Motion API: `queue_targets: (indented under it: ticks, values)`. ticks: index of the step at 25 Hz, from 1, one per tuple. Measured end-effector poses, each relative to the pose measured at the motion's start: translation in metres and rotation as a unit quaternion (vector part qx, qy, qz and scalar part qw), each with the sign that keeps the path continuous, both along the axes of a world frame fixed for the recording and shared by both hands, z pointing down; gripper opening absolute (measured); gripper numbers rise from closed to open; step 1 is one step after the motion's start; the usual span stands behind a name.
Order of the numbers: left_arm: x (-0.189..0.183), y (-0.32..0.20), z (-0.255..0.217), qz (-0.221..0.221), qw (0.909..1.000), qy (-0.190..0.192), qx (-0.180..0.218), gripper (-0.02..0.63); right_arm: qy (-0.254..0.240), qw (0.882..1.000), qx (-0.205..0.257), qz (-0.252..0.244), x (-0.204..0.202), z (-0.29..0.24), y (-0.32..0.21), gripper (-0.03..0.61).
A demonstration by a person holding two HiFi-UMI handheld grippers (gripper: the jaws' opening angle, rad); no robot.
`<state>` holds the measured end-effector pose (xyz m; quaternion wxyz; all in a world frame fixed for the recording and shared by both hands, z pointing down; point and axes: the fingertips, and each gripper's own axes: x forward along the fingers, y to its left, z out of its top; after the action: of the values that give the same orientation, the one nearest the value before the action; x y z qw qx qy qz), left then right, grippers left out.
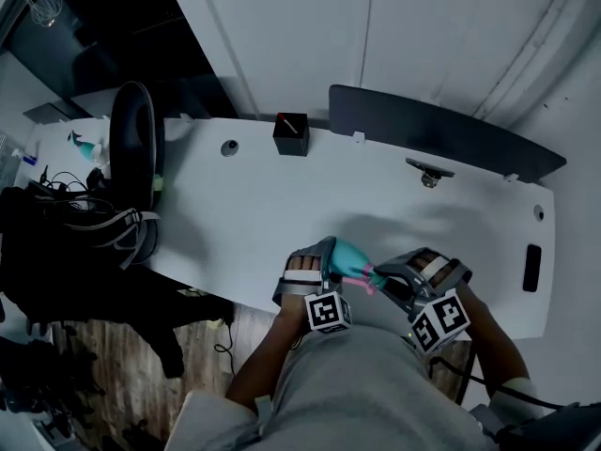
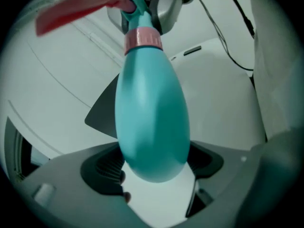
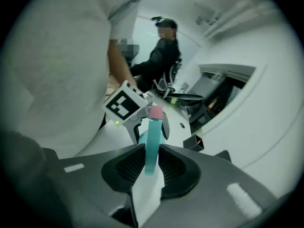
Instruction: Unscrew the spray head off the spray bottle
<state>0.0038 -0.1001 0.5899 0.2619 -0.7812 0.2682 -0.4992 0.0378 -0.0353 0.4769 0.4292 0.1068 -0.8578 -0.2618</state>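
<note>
A teal spray bottle (image 1: 349, 256) hangs above the front edge of the white table (image 1: 244, 214), lying roughly level between my two grippers. My left gripper (image 1: 331, 259) is shut on its rounded body (image 2: 152, 113), which fills the space between the jaws. A pink collar (image 2: 142, 37) rings the neck, and a red trigger (image 2: 76, 8) sticks out to the upper left. My right gripper (image 1: 392, 280) is shut on the spray head (image 3: 152, 141), a slim teal piece with a pink tip (image 3: 156, 111), pinched between the ribbed pads (image 3: 130, 165).
A small black box (image 1: 290, 134) and a round hole (image 1: 229, 147) lie at the table's far side. A dark panel (image 1: 441, 130) leans behind it. A black chair (image 1: 131, 148) stands at the left end. Another person in black (image 3: 161, 56) is behind me.
</note>
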Motion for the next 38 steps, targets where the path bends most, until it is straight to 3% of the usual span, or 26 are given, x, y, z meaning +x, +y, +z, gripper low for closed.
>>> queue_targets:
  ticks: [4,7,10,12,13,14,15,16,18,19,20,21,22,24,25,26,27,29,32,34,38]
  values:
    - [0.003,0.008,0.01,0.022,0.9997,-0.007,-0.011,0.402,0.11,0.981,0.106,-0.117,-0.001,0.01,0.012,0.089]
    - [-0.001,0.005,0.007,-0.008,0.9996,0.023,-0.012,0.402,0.108,0.979,0.129,-0.115,-0.001,0.01,0.003,0.094]
    - [-0.009,-0.003,-0.002,-0.047,0.9974,0.055,0.0,0.4,0.018,0.991,0.111,-0.066,-0.007,-0.007,-0.004,0.119]
    - [-0.019,-0.011,-0.009,-0.076,0.9949,0.065,0.014,0.4,-0.074,0.996,0.05,-0.011,-0.007,-0.023,-0.003,0.205]
    - [-0.026,-0.014,-0.012,-0.09,0.9936,0.064,0.023,0.4,-0.131,0.991,-0.003,0.029,-0.004,-0.032,-0.004,0.229]
    - [-0.033,-0.018,-0.014,-0.103,0.9924,0.06,0.031,0.4,-0.199,0.974,-0.074,0.079,-0.001,-0.04,-0.006,0.254]
    - [-0.039,-0.022,-0.015,-0.113,0.9913,0.053,0.041,0.4,-0.274,0.938,-0.163,0.139,0.004,-0.047,-0.01,0.259]
    - [-0.044,-0.026,-0.016,-0.12,0.9905,0.045,0.05,0.4,-0.348,0.878,-0.259,0.201,0.008,-0.051,-0.015,0.261]
    - [-0.051,-0.031,-0.019,-0.13,0.9891,0.026,0.065,0.4,-0.456,0.719,-0.429,0.304,0.013,-0.046,-0.025,0.3]
    - [-0.054,-0.033,-0.019,-0.134,0.9884,0.016,0.07,0.4,-0.481,0.647,-0.486,0.338,0.012,-0.039,-0.029,0.305]
    - [-0.055,-0.034,-0.02,-0.136,0.9877,0.006,0.076,0.4,-0.491,0.594,-0.524,0.363,0.01,-0.03,-0.033,0.304]
    - [-0.055,-0.034,-0.021,-0.137,0.9872,-0.003,0.082,0.4,-0.493,0.559,-0.547,0.381,0.005,-0.022,-0.036,0.304]
    - [-0.055,-0.035,-0.022,-0.135,0.987,-0.011,0.086,0.4,-0.493,0.536,-0.562,0.393,0.0,-0.017,-0.039,0.304]
    - [-0.054,-0.034,-0.018,-0.132,0.9875,-0.025,0.082,0.4,-0.491,0.507,-0.583,0.403,-0.008,-0.01,-0.043,0.29]
    - [-0.055,-0.033,-0.013,-0.131,0.9881,-0.032,0.075,0.4,-0.487,0.504,-0.589,0.402,-0.011,-0.007,-0.043,0.259]
    - [-0.056,-0.031,-0.008,-0.129,0.9885,-0.039,0.069,0.4,-0.478,0.513,-0.589,0.403,-0.012,-0.004,-0.042,0.209]
    - [-0.059,-0.029,-0.006,-0.128,0.9883,-0.046,0.068,0.4,-0.465,0.532,-0.582,0.404,-0.011,0.001,-0.04,0.135]
    - [-0.065,-0.028,-0.004,-0.129,0.9874,-0.052,0.074,0.4,-0.436,0.58,-0.555,0.406,-0.009,0.008,-0.038,0.087]
    - [-0.065,-0.028,0.0,-0.13,0.988,-0.049,0.067,0.4,-0.408,0.639,-0.521,0.392,-0.007,0.009,-0.041,0.074]
    - [-0.062,-0.025,0.003,-0.133,0.9884,-0.044,0.058,0.4,-0.375,0.698,-0.486,0.37,-0.007,0.007,-0.04,0.072]
    - [-0.059,-0.024,0.001,-0.138,0.9884,-0.033,0.054,0.402,-0.248,0.863,-0.345,0.275,-0.012,0.004,-0.034,0.066]
